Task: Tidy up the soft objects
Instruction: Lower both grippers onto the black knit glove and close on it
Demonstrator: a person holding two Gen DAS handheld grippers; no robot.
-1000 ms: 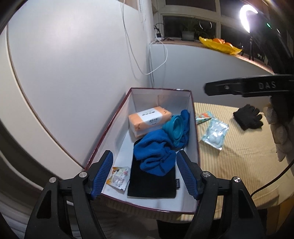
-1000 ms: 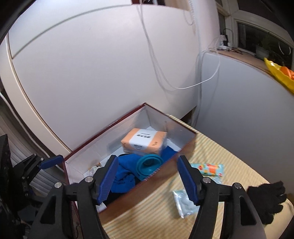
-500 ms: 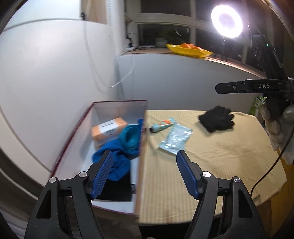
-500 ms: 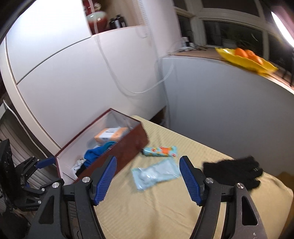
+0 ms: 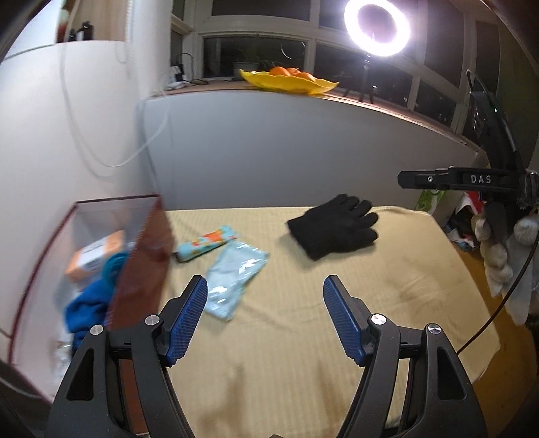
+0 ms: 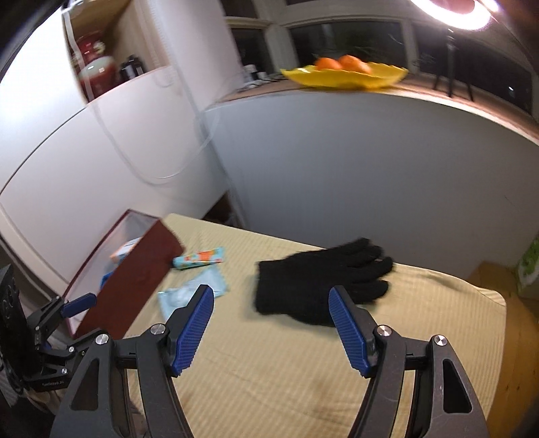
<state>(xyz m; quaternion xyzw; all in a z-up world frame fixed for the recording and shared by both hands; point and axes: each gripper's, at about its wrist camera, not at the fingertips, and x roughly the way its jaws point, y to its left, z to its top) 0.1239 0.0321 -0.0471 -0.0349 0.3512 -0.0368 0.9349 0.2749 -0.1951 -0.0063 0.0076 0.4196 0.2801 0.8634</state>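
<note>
A black knit glove lies on the tan tablecloth, just beyond my right gripper, which is open and empty. A pale blue plastic pouch and a colourful tube lie beside a dark red box. The box holds an orange tissue pack, a teal item and blue cloth. My left gripper hangs open and empty above the cloth, the pouch by its left finger; it also shows at the right wrist view's left edge.
A grey low wall backs the table, with a yellow fruit bowl and a ring light on its ledge. A black stand arm and plush items sit at the right. A white cable hangs down the white wall.
Both grippers have swung to the right, away from the box and toward the open cloth and the glove. The box has slid to the left edge of both views. Jaws stay open.
</note>
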